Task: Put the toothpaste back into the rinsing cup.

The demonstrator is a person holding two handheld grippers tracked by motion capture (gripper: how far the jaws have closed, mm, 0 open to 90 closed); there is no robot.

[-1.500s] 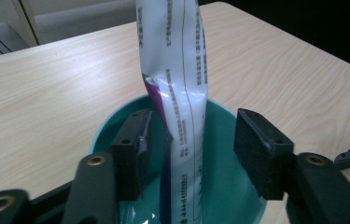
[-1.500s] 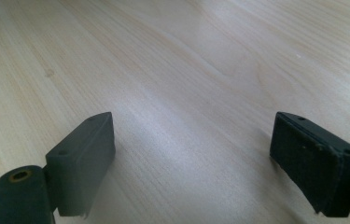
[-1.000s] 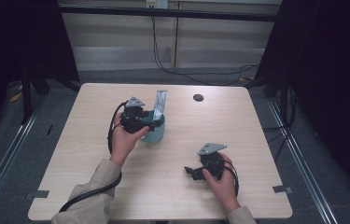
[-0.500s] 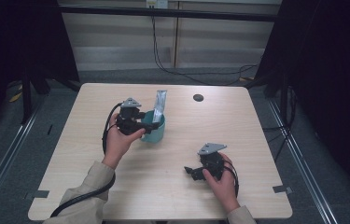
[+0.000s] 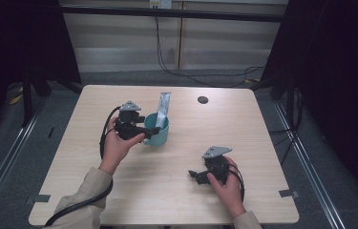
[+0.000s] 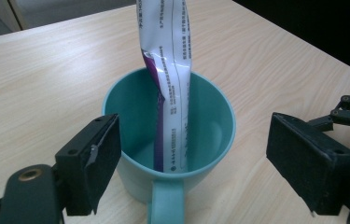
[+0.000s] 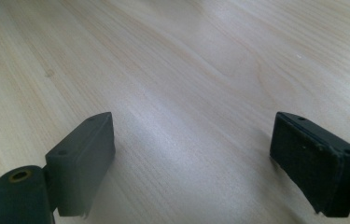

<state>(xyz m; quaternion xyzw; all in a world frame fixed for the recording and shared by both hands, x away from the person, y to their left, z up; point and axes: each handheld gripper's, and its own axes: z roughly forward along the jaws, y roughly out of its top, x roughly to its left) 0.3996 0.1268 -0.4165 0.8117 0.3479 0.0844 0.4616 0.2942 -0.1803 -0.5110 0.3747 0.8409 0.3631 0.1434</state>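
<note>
Drawing the left gripper [image 5: 152,130] straight back along its own line: probably the soundest way to finish this release. Keep both pads off the teal mug [image 5: 162,137], avoid clipping the rim, and leave the sachet [image 5: 163,104] leaning as set.

High view: mug near the centre of the frame on the wooden table [image 5: 262,143], with the sachet standing in it and rising toward the upper middle. Left gripper just left of the mug, tips at its wall. Right gripper [image 5: 194,174] lower right of centre, low over the table and well apart from the mug.

Left gripper view: jaws of the left gripper [image 6: 191,158] spread wide, having just been opening. Mug [image 6: 210,121] between them at centre, neither pad pressing on its wall, handle [image 6: 165,200] at bottom centre. Sachet [image 6: 168,60] upright inside against the far wall, top running out of the upper edge. Part of the other gripper at the right edge.

Right gripper view: jaws of the right gripper [image 7: 191,154] spread apart, nothing between them but bare wood grain of the table [image 7: 186,70].
</note>
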